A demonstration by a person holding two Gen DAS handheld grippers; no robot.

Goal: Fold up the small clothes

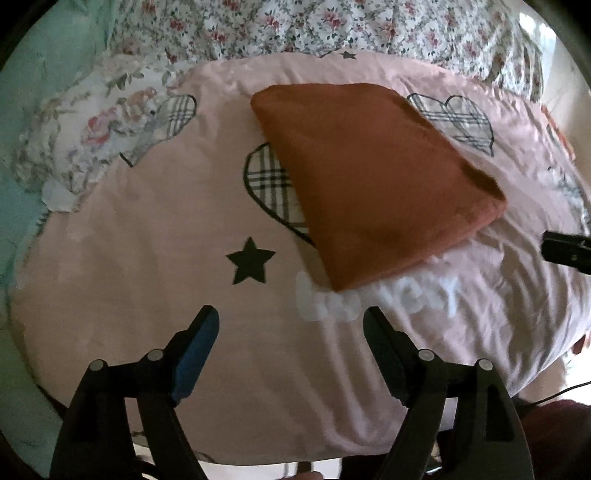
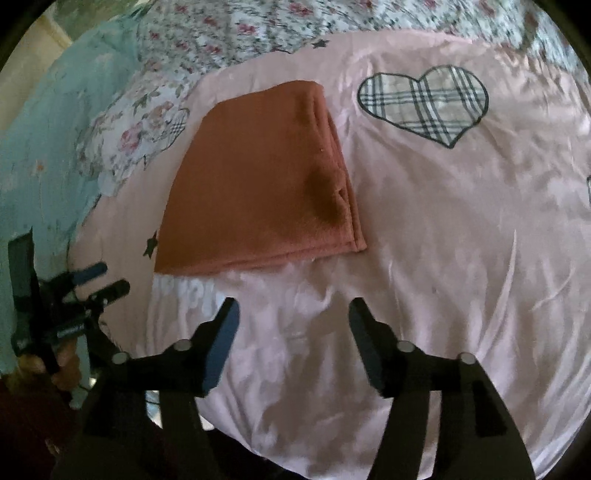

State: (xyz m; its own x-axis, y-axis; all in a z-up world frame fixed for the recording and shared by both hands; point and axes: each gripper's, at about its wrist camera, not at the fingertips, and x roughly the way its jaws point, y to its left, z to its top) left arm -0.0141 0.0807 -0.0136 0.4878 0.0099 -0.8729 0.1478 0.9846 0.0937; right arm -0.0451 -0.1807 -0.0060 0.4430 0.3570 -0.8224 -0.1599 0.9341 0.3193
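A rust-orange cloth (image 1: 373, 177) lies folded into a flat, stacked rectangle on the pink bedsheet (image 1: 155, 295). In the right wrist view the same cloth (image 2: 258, 192) shows its layered hems along the near and right edges. My left gripper (image 1: 290, 317) hovers open above the sheet, short of the cloth's near corner, with nothing between its fingers. My right gripper (image 2: 293, 308) is also open and empty, just in front of the cloth's near hem. The left gripper (image 2: 98, 280) appears at the far left of the right wrist view, held by a hand (image 2: 64, 369).
The pink sheet carries plaid hearts (image 2: 424, 101), a black star (image 1: 251, 260) and white lettering (image 1: 376, 299). A floral quilt (image 1: 295, 26) lies behind it, a floral pillow (image 1: 92, 129) at left, and pale green bedding (image 2: 40, 147) beyond. The sheet's near edge drops off below the grippers.
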